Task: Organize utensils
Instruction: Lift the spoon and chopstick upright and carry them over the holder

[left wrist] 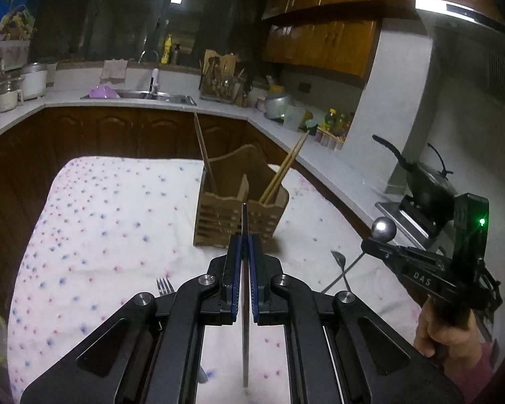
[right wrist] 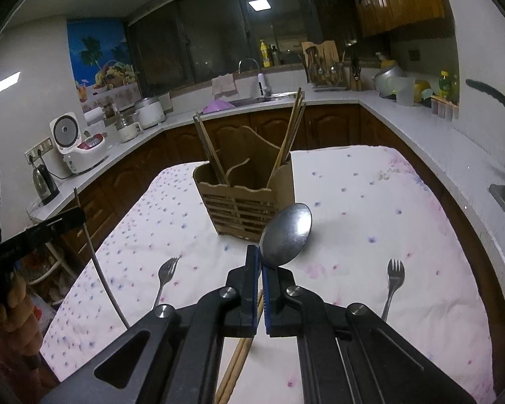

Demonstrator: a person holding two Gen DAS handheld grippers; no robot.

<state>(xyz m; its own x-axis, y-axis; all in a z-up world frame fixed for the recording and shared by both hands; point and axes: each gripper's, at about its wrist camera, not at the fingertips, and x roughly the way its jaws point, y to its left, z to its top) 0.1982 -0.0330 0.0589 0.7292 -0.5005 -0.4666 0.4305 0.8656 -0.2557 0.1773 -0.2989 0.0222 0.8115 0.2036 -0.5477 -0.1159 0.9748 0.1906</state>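
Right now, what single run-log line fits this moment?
left gripper: shut on metal chopstick | right gripper: shut on spoon | holder: wooden chopsticks inside | cloth: two forks left

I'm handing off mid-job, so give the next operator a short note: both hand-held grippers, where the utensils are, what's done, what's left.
Left hand-held gripper: shut on a thin metal utensil, seen edge-on, type unclear.
Right hand-held gripper: shut on a spoon, bowl forward.
Wooden holder stands mid-table ahead of both; chopsticks already lean in its left and right compartments.
Left to do: drop in both held pieces, then collect two forks and the loose chopsticks lying on the cloth.
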